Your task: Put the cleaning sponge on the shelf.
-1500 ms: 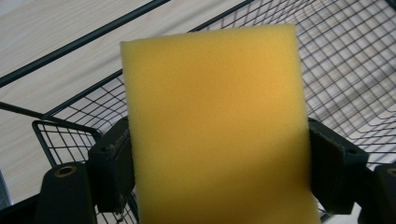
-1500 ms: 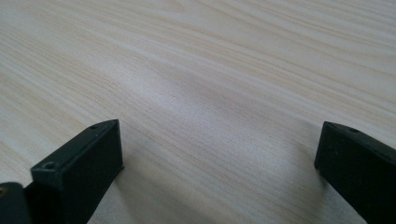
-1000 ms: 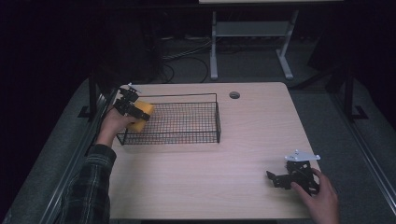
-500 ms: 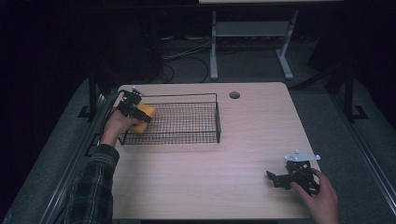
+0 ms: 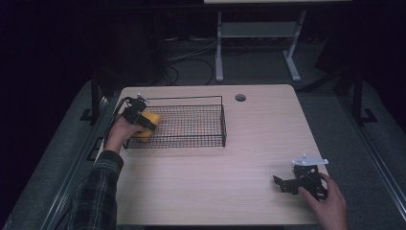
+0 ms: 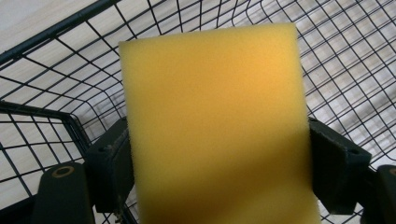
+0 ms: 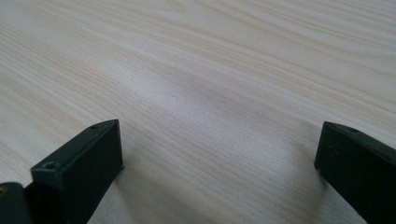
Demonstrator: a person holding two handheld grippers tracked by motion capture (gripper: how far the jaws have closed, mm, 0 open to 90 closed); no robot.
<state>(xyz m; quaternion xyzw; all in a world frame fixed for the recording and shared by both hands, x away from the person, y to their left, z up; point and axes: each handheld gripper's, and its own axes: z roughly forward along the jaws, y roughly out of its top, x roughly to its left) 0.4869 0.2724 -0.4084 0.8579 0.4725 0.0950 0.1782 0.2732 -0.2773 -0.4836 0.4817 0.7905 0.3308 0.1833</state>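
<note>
Dim room — grey floor (image 5: 364, 143), white-legged desk (image 5: 258, 28) behind w/ cables (image 5: 191, 62)

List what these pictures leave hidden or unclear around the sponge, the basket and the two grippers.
- Left gripper view: the yellow sponge covers the basket floor directly beneath it, so whether the sponge touches the wire basket cannot be told; its lower end is cut off by the bottom edge.
- High view: the left gripper and hand cover part of the sponge.
- High view: the right gripper is too small to judge its jaw gap; the right gripper view shows the jaws apart over bare table.
</note>
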